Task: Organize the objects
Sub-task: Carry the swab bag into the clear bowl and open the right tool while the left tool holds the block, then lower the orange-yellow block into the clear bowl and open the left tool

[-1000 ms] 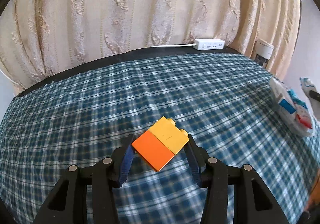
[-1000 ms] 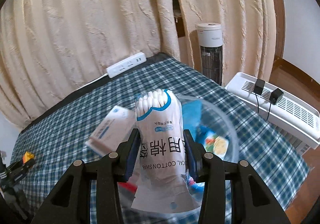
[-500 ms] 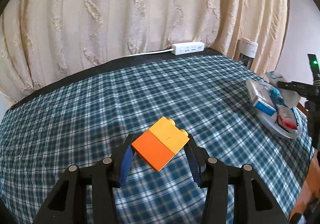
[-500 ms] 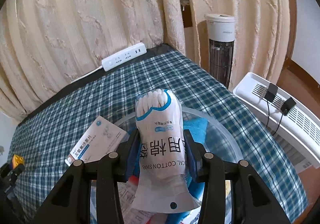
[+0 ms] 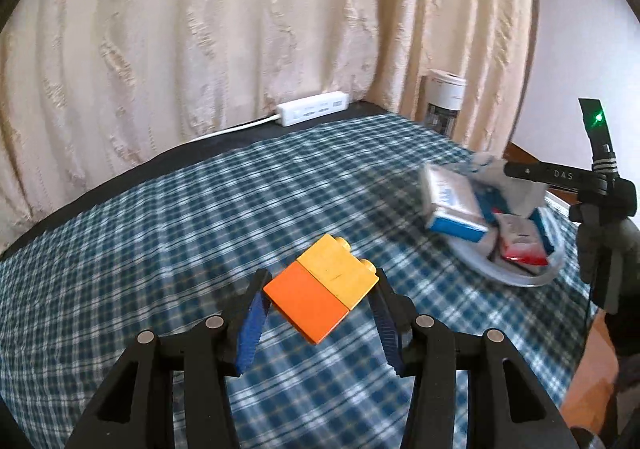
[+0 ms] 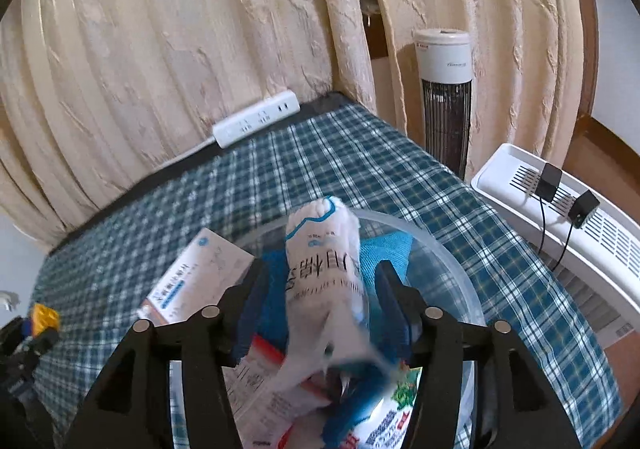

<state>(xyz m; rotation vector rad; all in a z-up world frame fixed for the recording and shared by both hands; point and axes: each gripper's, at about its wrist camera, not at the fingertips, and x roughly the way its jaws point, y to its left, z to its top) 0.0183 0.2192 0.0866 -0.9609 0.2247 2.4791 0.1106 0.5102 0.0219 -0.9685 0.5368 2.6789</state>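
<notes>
"DAS" in pale letters on black bar (image 5: 560,173) of the other gripper, right edge of left wrist view. Cotton swab bag (image 6: 324,273): blurred Chinese characters, unreadable. Medicine box (image 6: 200,273): print too small

The right tool (image 6: 322,303) stands spread over a clear bowl (image 6: 460,269) near the tabletop's (image 6: 304,165) right edge. A cotton swab packet (image 6: 324,269) lies blurred between its fingers (image 6: 394,299); contact cannot be told. A white box (image 6: 200,277) leans on the bowl's left rim.
</notes>
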